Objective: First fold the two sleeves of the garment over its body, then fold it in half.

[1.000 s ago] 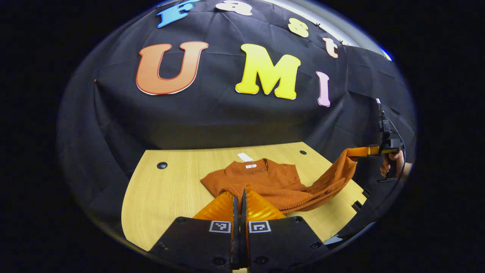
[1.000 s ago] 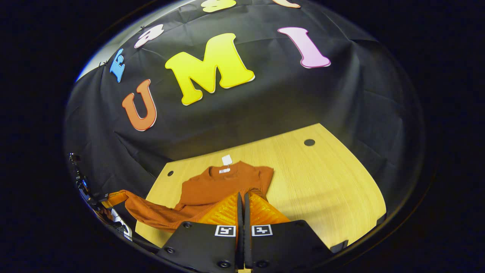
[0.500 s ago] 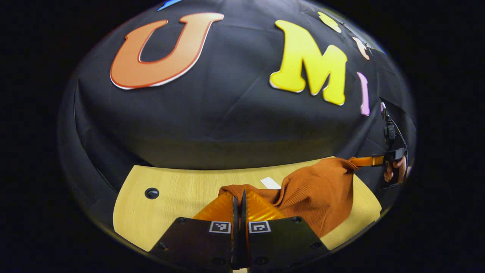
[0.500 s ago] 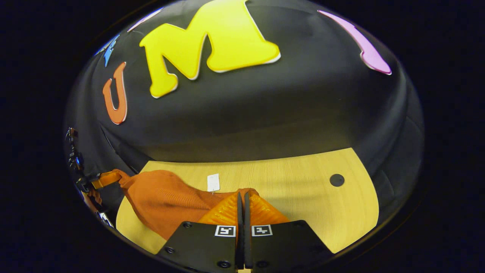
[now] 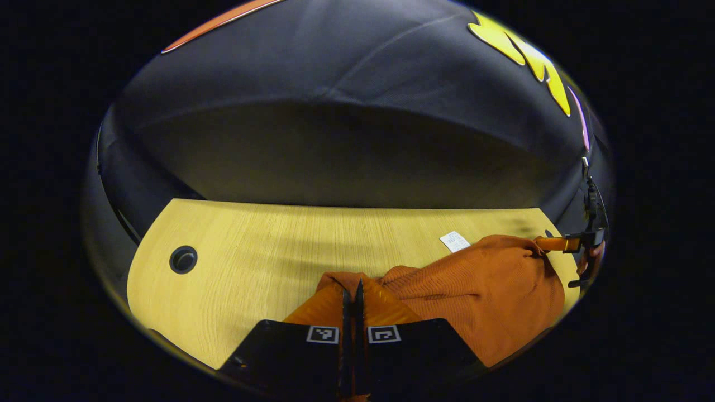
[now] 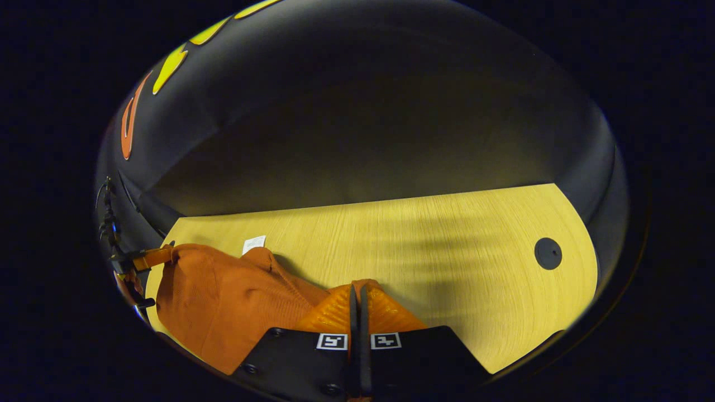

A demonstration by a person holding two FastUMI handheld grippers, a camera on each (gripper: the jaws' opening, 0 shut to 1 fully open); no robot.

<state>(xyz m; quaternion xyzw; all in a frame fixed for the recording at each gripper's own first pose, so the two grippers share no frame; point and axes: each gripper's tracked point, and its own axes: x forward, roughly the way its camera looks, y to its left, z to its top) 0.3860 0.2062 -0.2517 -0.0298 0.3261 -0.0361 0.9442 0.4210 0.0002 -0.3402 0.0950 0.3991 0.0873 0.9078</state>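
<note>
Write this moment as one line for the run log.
left gripper: shut on garment | right gripper: shut on garment | garment: on table, half-fold underway

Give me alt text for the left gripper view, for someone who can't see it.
A hand-held gripper, fingers shut, pinches one corner of a rust-orange sweater on a light wooden table. At far right, a second hand-held gripper pinches the opposite corner beside a white tag. A black cloth wall stands behind.

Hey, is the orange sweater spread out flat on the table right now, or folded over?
Folded over. The sweater is doubled on itself on the table, its edge pinched by the left gripper and right gripper, tag beside it.
</note>
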